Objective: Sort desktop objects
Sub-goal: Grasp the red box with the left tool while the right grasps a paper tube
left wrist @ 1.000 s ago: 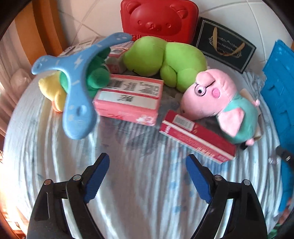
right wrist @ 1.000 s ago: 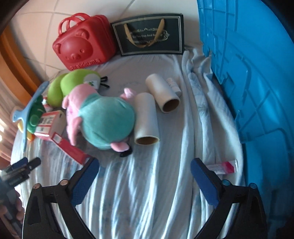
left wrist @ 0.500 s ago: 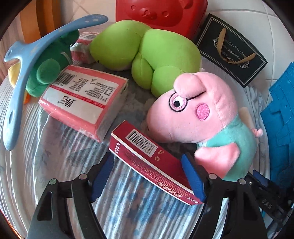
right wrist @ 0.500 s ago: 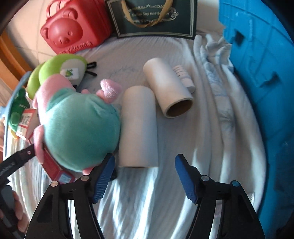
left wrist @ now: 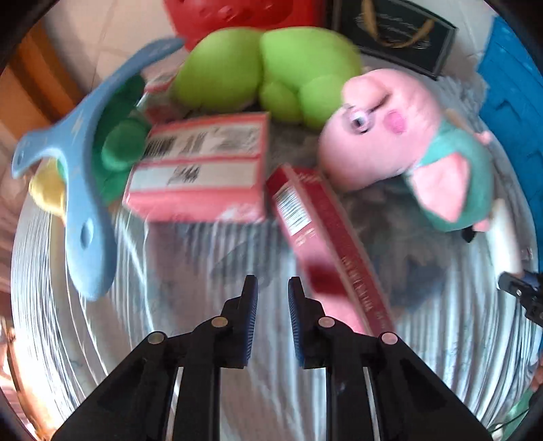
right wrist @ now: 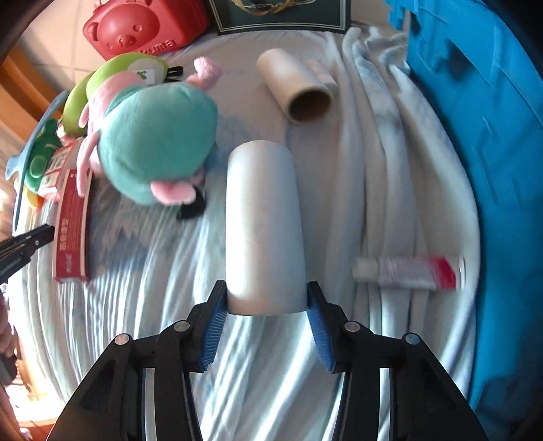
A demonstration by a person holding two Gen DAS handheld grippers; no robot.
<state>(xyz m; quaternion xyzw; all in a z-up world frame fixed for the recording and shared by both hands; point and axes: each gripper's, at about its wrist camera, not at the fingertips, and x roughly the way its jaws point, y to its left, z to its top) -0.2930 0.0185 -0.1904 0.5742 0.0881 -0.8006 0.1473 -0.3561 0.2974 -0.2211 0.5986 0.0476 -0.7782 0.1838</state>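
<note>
The table wears a pale striped cloth (right wrist: 271,373), rumpled into long folds toward its right edge, where a blue crate (right wrist: 475,135) stands hard against it and closes off that side. Along the back edge a red bear case (right wrist: 142,27) and a dark gift bag (right wrist: 281,17) lean at a white tiled wall; warm wood shows past the left edge.

The front middle of the table is the open room. The left tongs (left wrist: 272,295) point down over bare cloth there; they have just been closing and stand narrow with nothing between them. A flat red box (left wrist: 325,230) lies just to their right, running back toward the pig plush (left wrist: 390,135). A pink packet (left wrist: 200,169) sits behind the free patch, and a blue forked plastic piece (left wrist: 85,203) lies over a small green toy (left wrist: 118,149) near the left edge. A lime-green plush (left wrist: 264,68) fills the back middle. That view is smeared, so finer detail is lost.

The right tongs (right wrist: 264,302) have also just been closing, and their blue pads seem to press both sides of the near cardboard tube (right wrist: 263,220) at its front end. The tube lies on the cloth pointing toward the back edge, just beside the pig plush. A second tube (right wrist: 298,91) lies apart behind it. A small pink-and-white squeeze tube (right wrist: 407,271) rests among the folds near the crate.
</note>
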